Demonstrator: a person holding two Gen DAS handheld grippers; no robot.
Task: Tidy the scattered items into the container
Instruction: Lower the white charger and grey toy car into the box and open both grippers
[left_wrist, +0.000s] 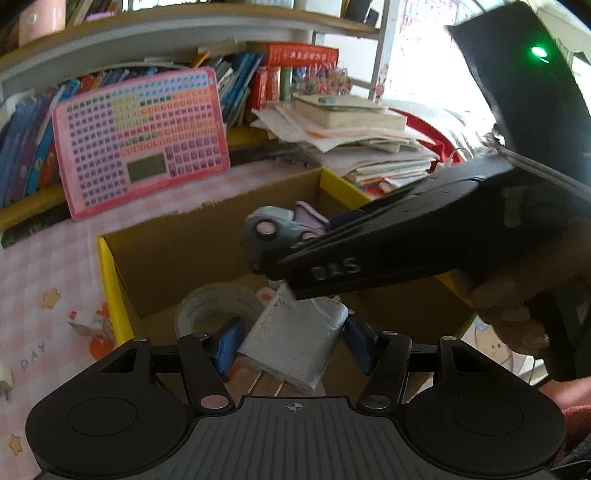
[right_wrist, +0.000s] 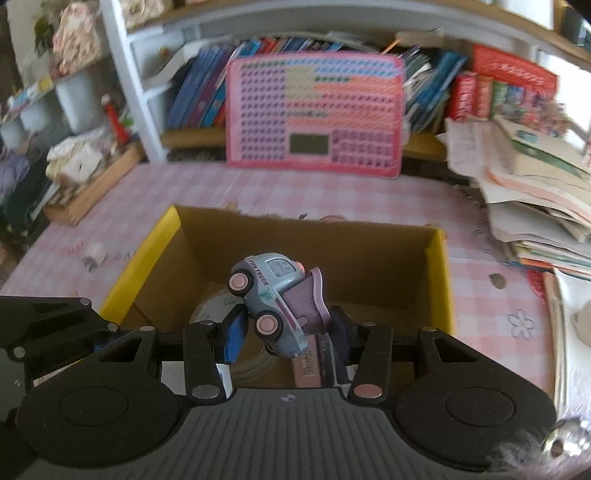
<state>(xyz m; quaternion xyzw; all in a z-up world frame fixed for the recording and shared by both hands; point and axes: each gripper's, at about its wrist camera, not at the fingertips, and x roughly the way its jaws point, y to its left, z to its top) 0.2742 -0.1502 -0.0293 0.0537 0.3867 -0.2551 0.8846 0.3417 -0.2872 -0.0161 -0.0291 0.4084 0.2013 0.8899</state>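
Tape roll (left_wrist: 218, 306) sits half-hidden in the cardboard box (left_wrist: 110, 266); left gripper (left_wrist: 291, 339) clamps a white charger (left_wrist: 295, 343) over it; right gripper (right_wrist: 284, 332) grips a toy truck (right_wrist: 269, 295) above the box opening.

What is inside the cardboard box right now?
On the cardboard box floor lies a tape roll; a pink item shows too. Held things and grippers cover the rest.

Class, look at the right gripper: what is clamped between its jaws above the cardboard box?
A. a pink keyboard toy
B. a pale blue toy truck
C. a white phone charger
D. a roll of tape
B: the right gripper has its jaws pressed on the pale blue toy truck, held over the cardboard box.
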